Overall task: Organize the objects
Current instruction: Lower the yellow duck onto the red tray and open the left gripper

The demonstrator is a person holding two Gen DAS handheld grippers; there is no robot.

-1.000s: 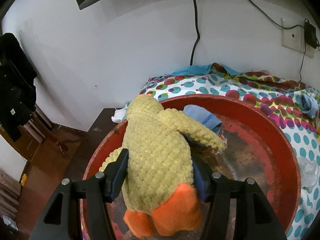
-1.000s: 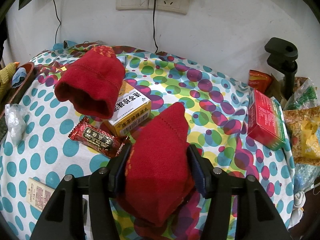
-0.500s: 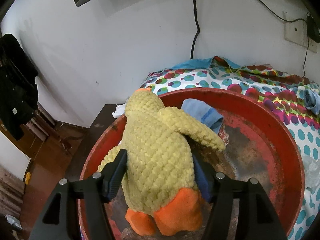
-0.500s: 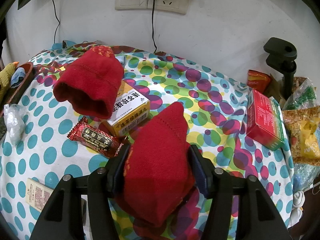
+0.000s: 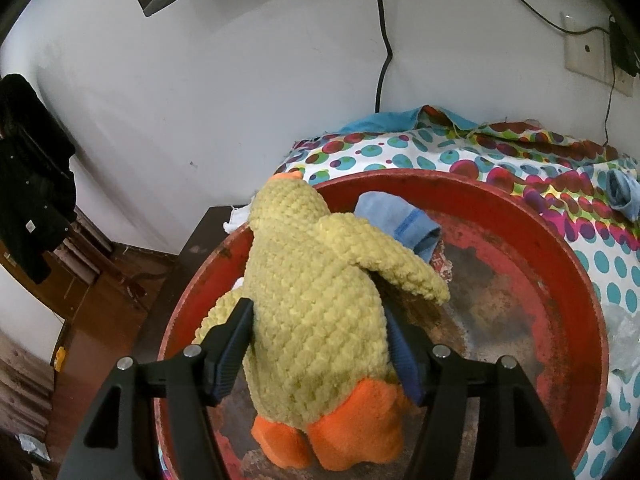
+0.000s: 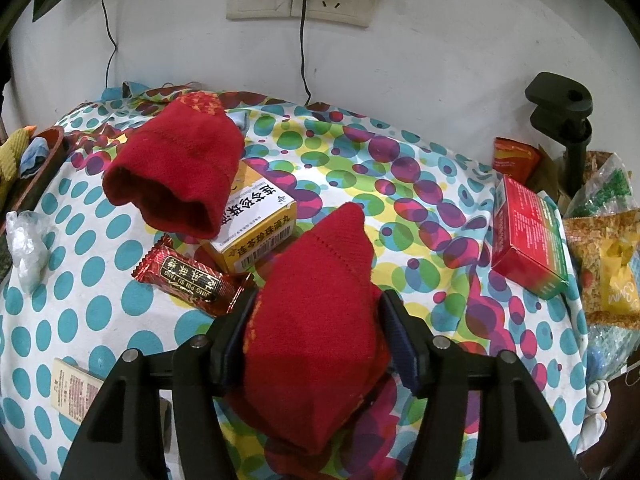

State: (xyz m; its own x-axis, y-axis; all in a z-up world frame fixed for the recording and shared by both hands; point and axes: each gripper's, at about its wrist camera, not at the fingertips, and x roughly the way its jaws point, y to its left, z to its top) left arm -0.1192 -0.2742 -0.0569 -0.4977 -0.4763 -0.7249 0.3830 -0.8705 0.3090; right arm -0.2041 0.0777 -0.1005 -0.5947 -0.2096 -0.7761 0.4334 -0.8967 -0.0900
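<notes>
The left tongs (image 5: 320,344) have just been opening and now stand apart around the yellow plush duck (image 5: 316,300), which sits low in the centre of the frame inside the red basin (image 5: 568,280). The duck's orange feet (image 5: 340,428) rest on the basin's worn floor, and its head leans over the far rim at upper centre. A blue cloth (image 5: 400,220) lies in the basin behind the duck's wing, partly hidden by it.

In the right wrist view, the right tongs (image 6: 316,340) have also just been opening, with a red sock (image 6: 316,328) between them at lower centre; whether the pads still press on it is hard to say, since the fabric bulges over both. The sock lies on the dotted cloth (image 6: 400,184) covering the surface. Just left of it lie a red candy wrapper (image 6: 192,280) and a yellow medicine box (image 6: 256,224), with a second red sock (image 6: 180,172) draped over the box's upper left corner. A red carton (image 6: 528,240) sits well apart at the right, near snack bags (image 6: 608,264).
</notes>
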